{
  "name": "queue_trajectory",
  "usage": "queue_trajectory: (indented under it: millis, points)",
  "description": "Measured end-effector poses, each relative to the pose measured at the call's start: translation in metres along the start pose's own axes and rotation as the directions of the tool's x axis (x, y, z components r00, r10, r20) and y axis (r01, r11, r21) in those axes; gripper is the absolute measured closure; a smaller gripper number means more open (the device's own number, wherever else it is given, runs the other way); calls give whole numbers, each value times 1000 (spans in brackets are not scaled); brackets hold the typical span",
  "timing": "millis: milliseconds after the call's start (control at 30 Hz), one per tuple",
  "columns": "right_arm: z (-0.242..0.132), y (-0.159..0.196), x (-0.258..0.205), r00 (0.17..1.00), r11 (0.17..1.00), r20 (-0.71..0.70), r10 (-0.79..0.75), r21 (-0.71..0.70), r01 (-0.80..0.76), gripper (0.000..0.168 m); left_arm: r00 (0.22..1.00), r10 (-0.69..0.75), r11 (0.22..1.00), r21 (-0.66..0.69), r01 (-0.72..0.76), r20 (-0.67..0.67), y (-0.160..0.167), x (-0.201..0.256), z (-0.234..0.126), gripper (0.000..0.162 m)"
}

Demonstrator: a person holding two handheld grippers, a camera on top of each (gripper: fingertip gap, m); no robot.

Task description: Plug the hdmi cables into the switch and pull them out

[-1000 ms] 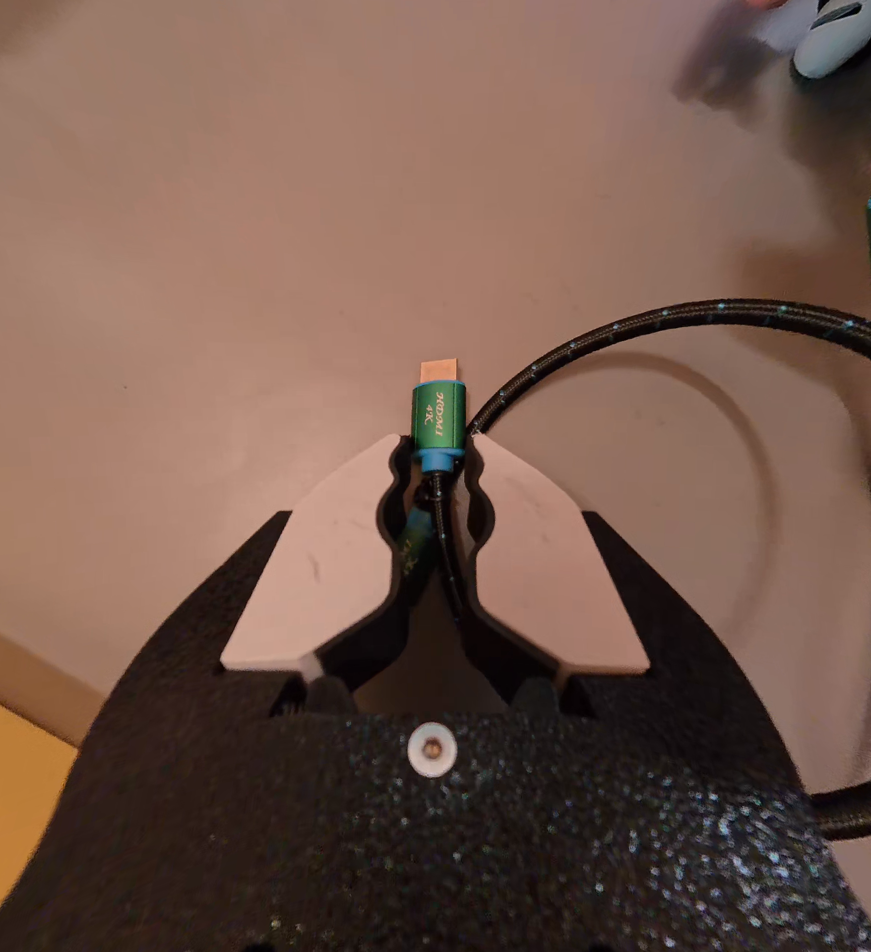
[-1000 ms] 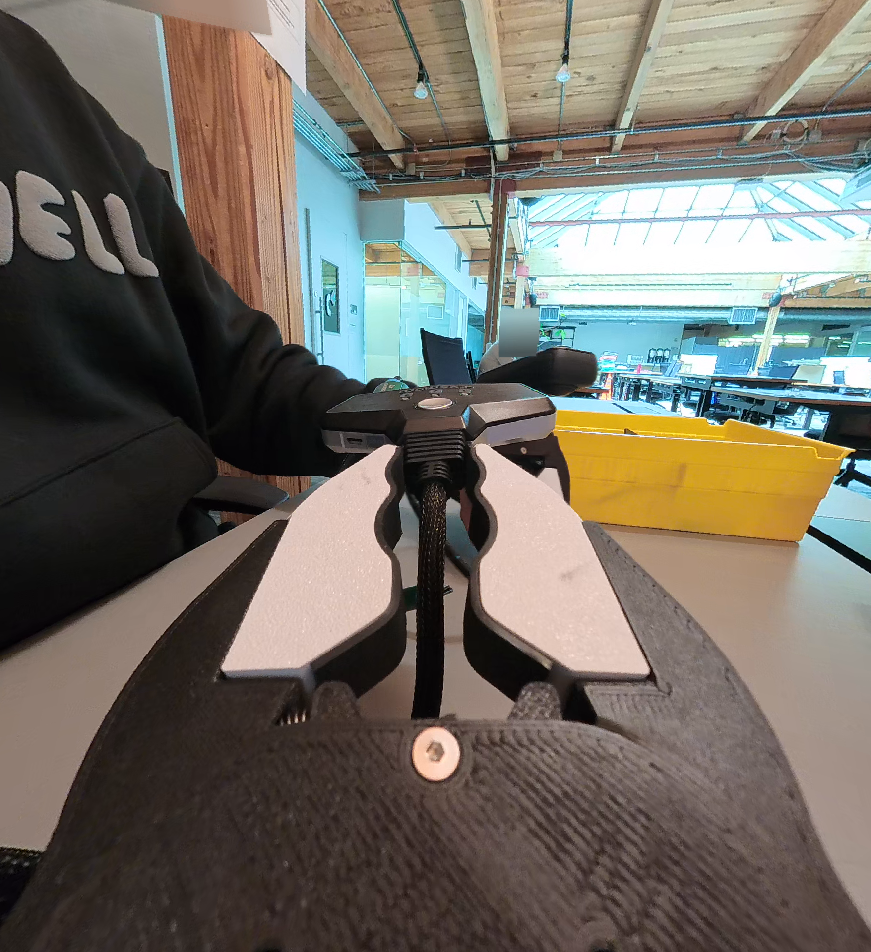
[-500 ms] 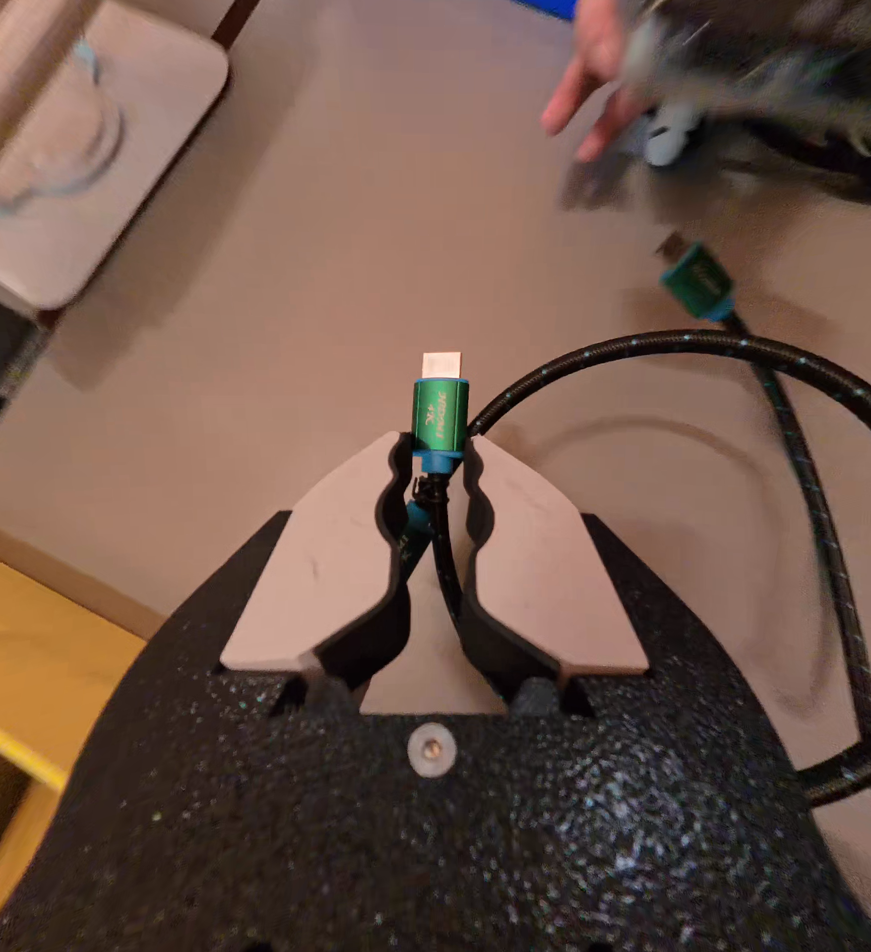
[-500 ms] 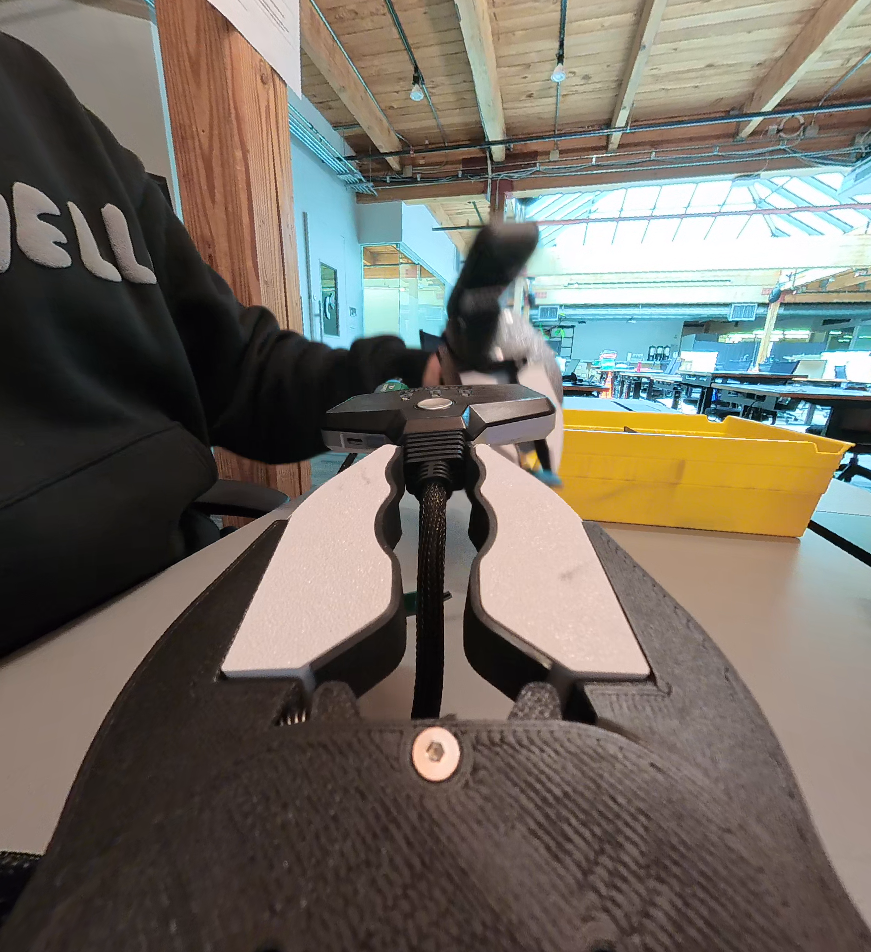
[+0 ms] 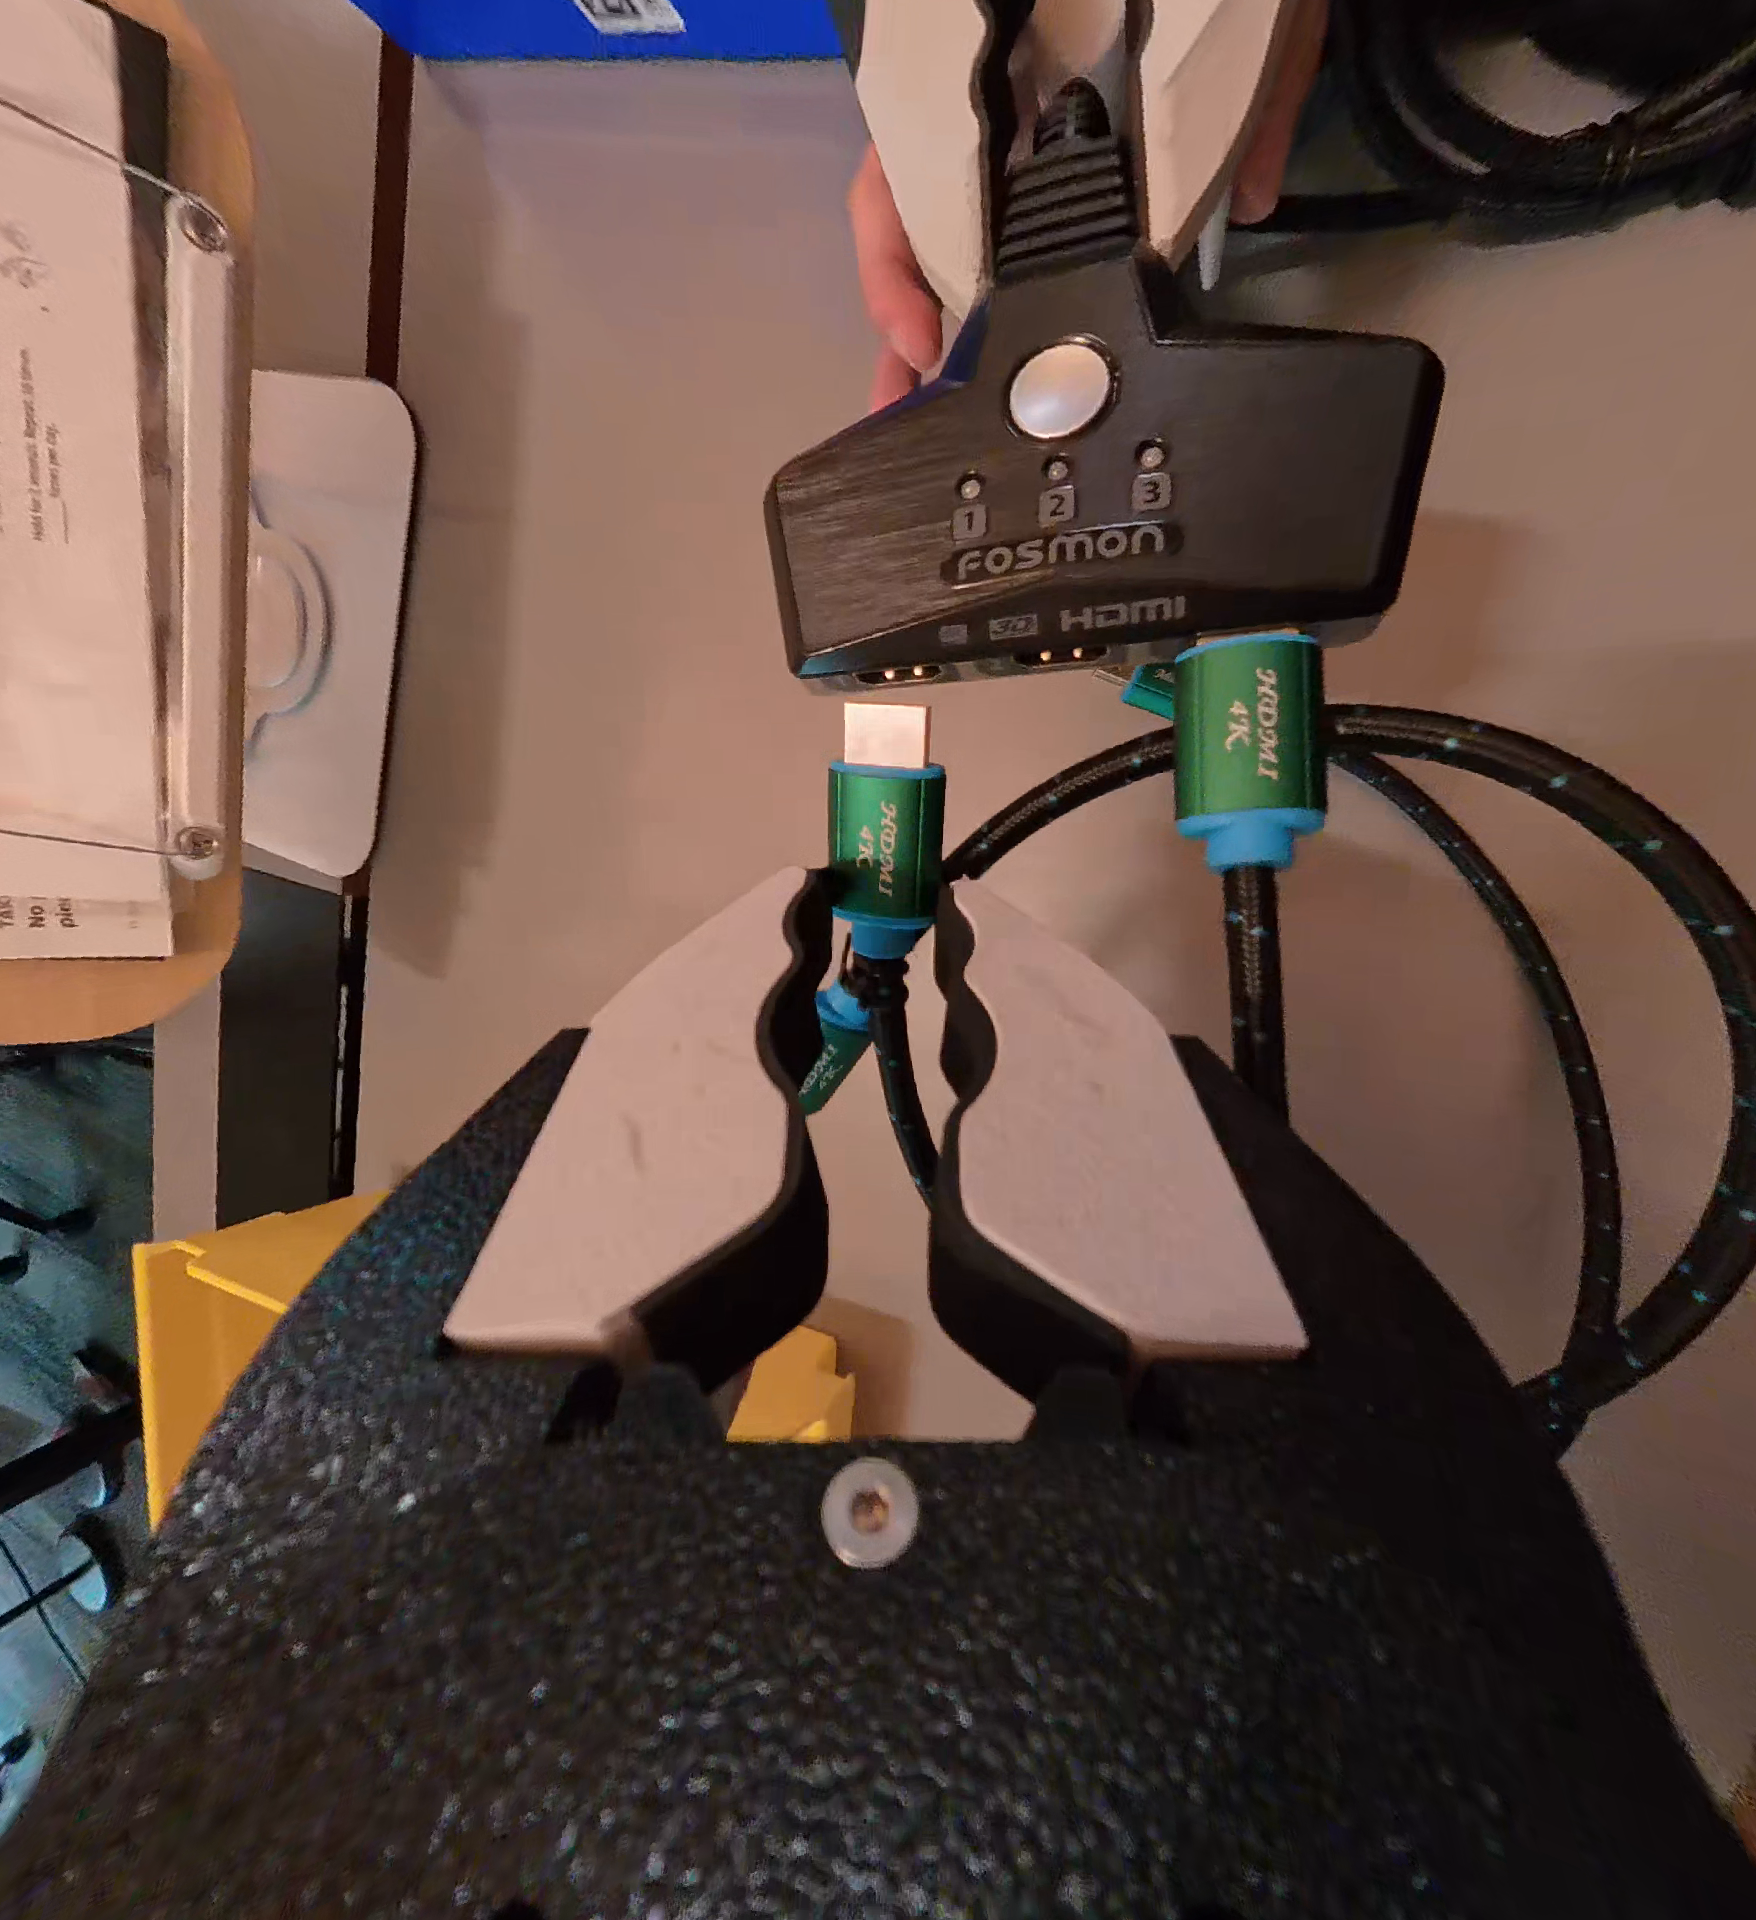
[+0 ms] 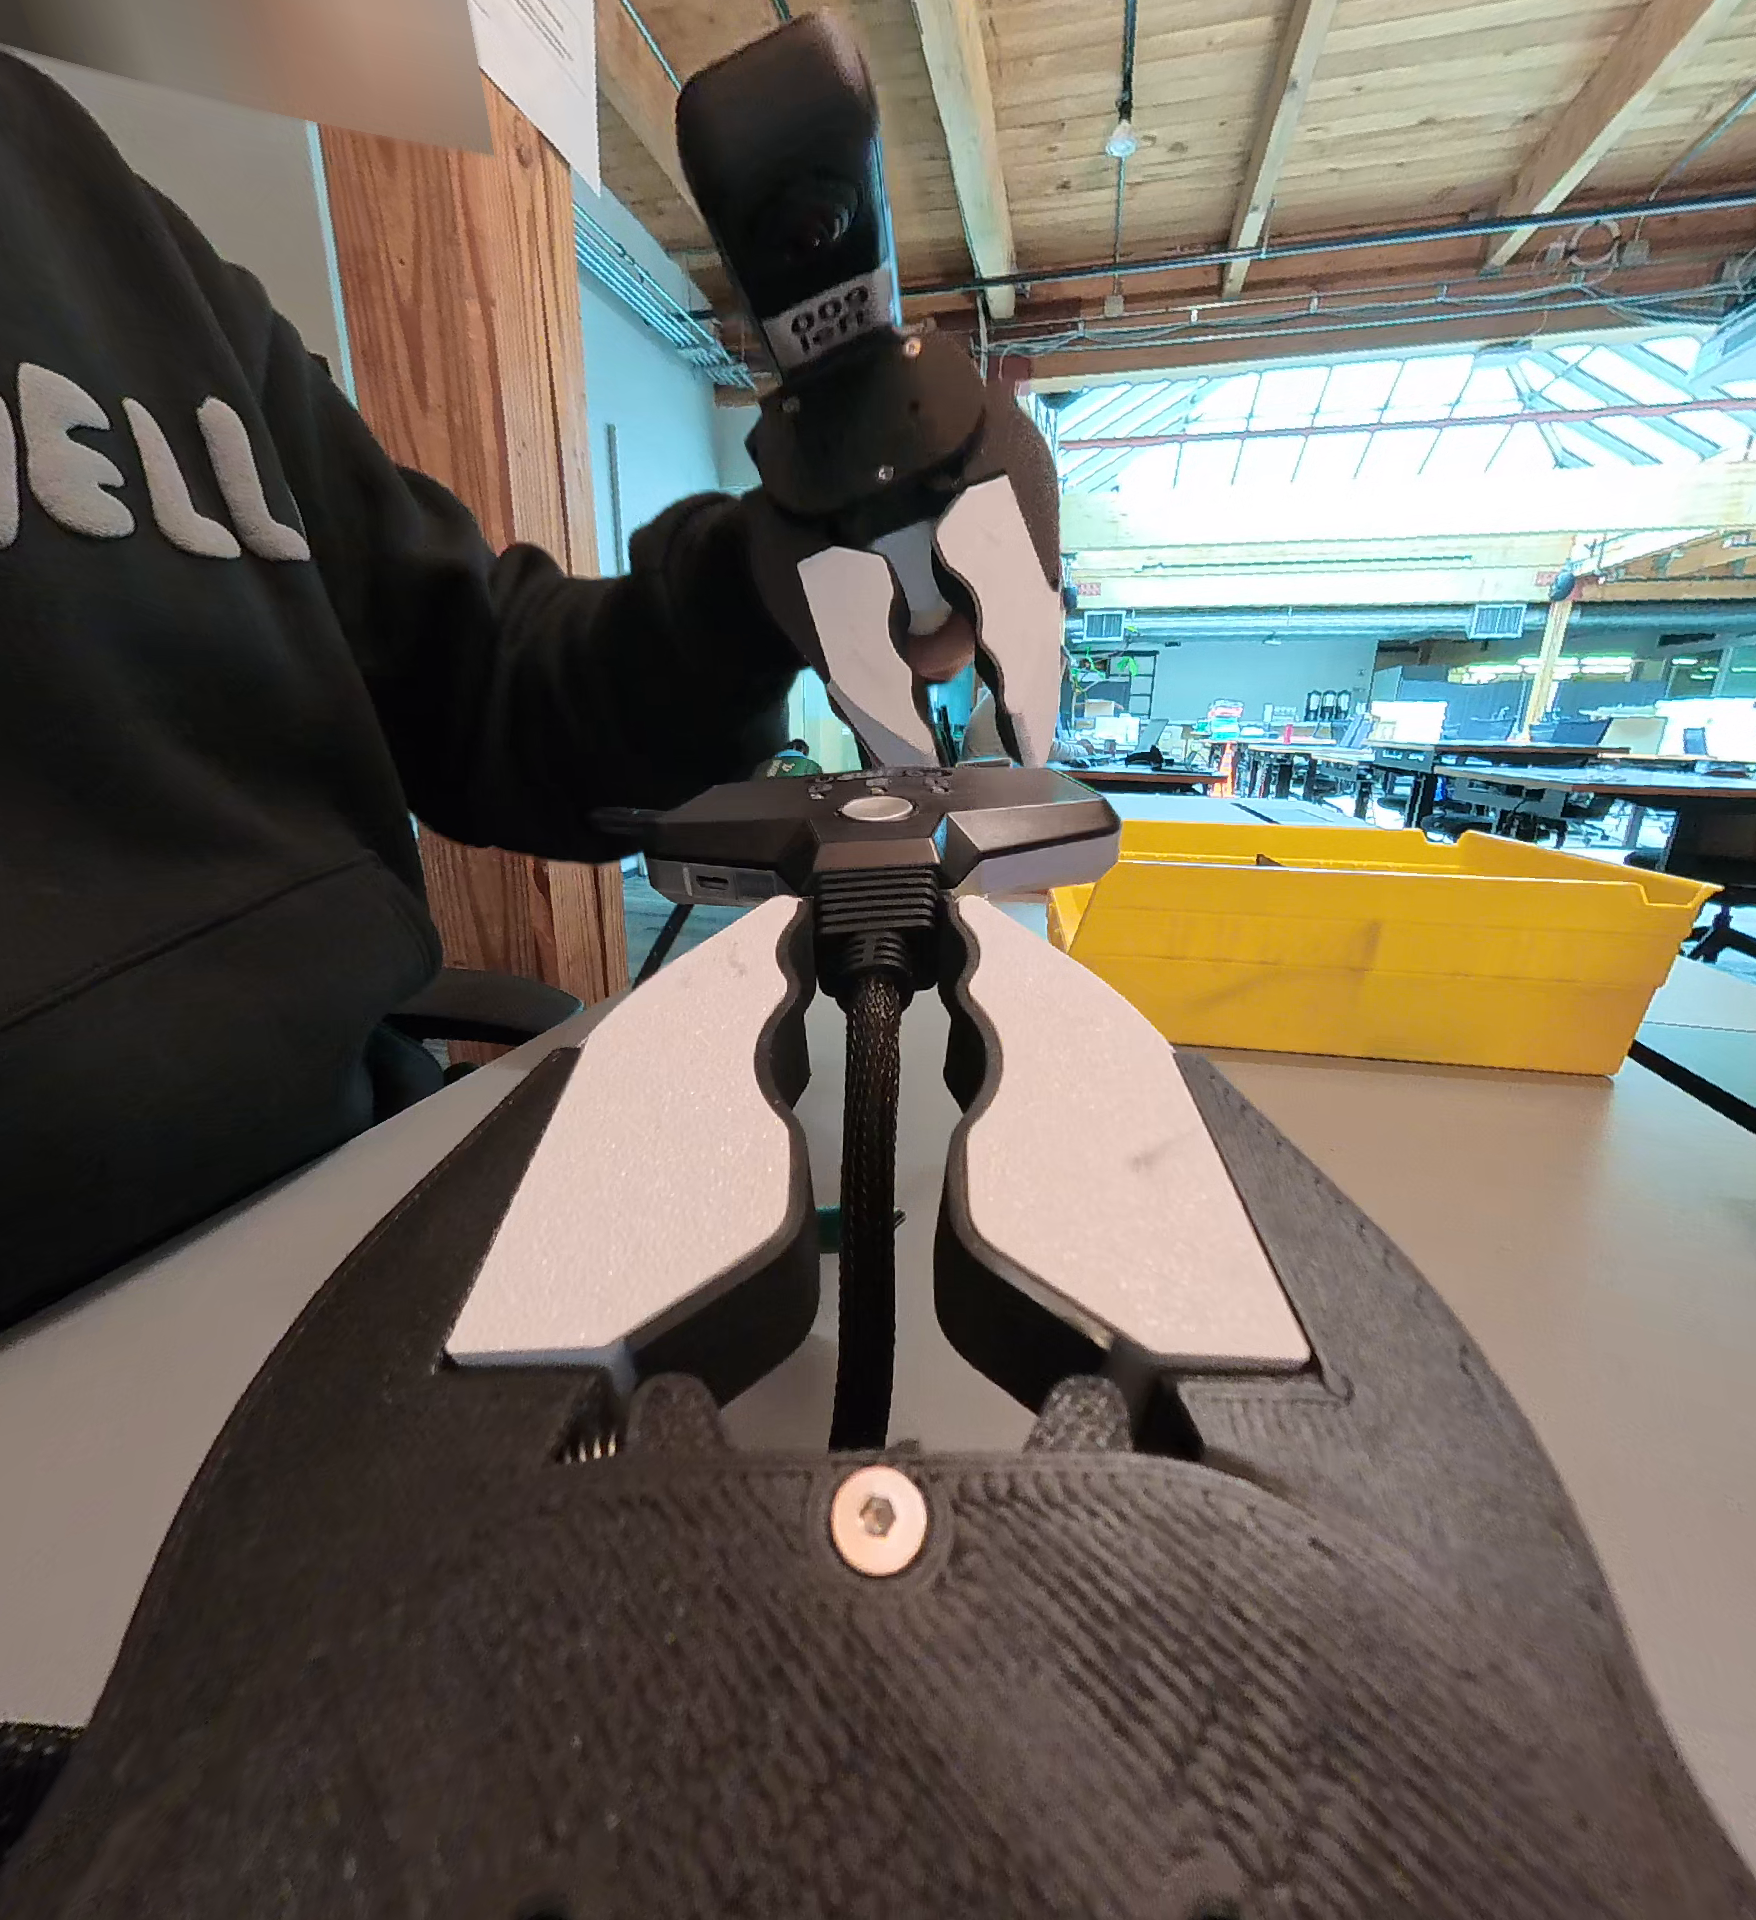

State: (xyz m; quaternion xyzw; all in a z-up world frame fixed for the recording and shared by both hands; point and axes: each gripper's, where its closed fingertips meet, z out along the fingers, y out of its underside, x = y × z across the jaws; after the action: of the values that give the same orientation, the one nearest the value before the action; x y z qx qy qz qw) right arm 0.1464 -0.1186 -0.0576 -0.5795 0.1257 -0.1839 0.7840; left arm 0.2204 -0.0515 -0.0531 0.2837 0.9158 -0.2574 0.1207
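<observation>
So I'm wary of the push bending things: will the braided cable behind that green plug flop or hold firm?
The braided cable probably flexes freely, since it lies in loose loops. The green plug looks rigid and is pinched near its base by the left gripper, so it likely stays straight toward the switch.

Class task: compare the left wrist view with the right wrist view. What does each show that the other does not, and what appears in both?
Only the left wrist view shows the green plug clamped in the left gripper, its metal tip just short of the switch's ports, and a second green plug already seated. Only the right wrist view shows the person's black sweatshirt and the yellow bin's whole side. Both show the switch, held at its cable collar by the right gripper.
</observation>
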Motion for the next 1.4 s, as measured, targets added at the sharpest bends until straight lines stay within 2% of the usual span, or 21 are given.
queue_trajectory:
  millis: [467, 567, 633, 733, 800, 867, 967, 1100, 1233, 1400]
  points:
    - [9, 11, 1, 1000, 996, -21, -13, -88, 12, 146, 994, 94, 962, -251, -106, -57, 15, -1, 5, 143]
    - [8, 9, 1, 1000, 997, -20, -12, -73, 11, 146, 985, 141, 915, -392, -92, 99, 47, -42, -6, 143]
    - [7, 8, 2, 1000, 998, -28, -12, -59, 10, 146, 958, 165, 869, -494, -29, 233, 77, -80, -33, 143]
    - [8, 9, 5, 999, 998, -33, -11, -59, 9, 146, 951, 71, 893, -443, 74, 302, 88, -100, -79, 143]
    - [10, 10, 6, 999, 998, -35, -7, -63, 5, 146, 979, -11, 944, -319, 78, 206, 66, -82, -95, 143]
    - [11, 12, 7, 999, 997, -40, -2, -73, -1, 146, 999, -29, 968, -248, 38, 39, 39, -48, -96, 143]
    - [12, 13, 7, 999, 996, -42, -2, -86, -2, 146, 997, 35, 935, -349, -58, -72, 28, -22, -80, 143]
    - [13, 15, 9, 999, 995, -51, -14, -95, 9, 146, 986, 68, 876, -464, -132, -153, 26, -11, -43, 143]
    - [14, 16, 11, 998, 994, -58, -23, -107, 16, 146, 979, 101, 828, -531, -181, -177, 22, -11, -19, 143]
    - [16, 19, 10, 998, 991, -54, -16, -134, 8, 146, 973, 84, 779, -594, -198, -214, 22, -9, -9, 143]
